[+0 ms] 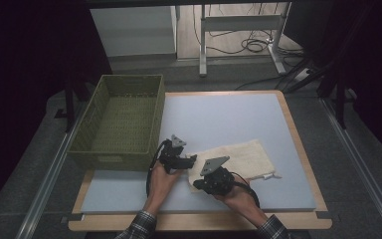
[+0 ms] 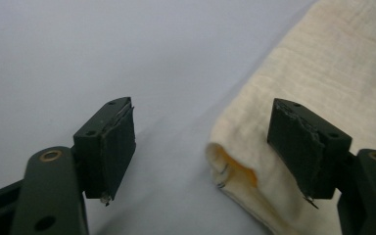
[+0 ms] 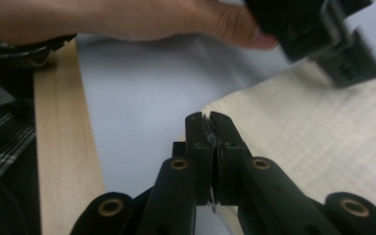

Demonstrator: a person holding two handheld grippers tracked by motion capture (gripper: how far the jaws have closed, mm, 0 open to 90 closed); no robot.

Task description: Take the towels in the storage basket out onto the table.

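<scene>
**Towel fold: both corners being taken at the near-left end**

Dim room, pale blue counter (image 1: 229,119) with a wooden rim, a green basket (image 1: 122,122) standing empty at the far left. The cream towel (image 1: 238,159) lies flat on the counter just in front of you, right of the basket. Your right gripper (image 3: 208,122) has its jaws clamped together at the towel's near edge; whether cloth is caught between them, I cannot tell. Your left gripper (image 2: 200,142) stands released, jaws spread, with the towel's folded corner between them and untouched on the left side. So the step in hand looks like securing the left end for a fold or lift. Next, you need to close the left jaws squarely on that rolled corner, then check the right has real cloth before raising both together.
</scene>
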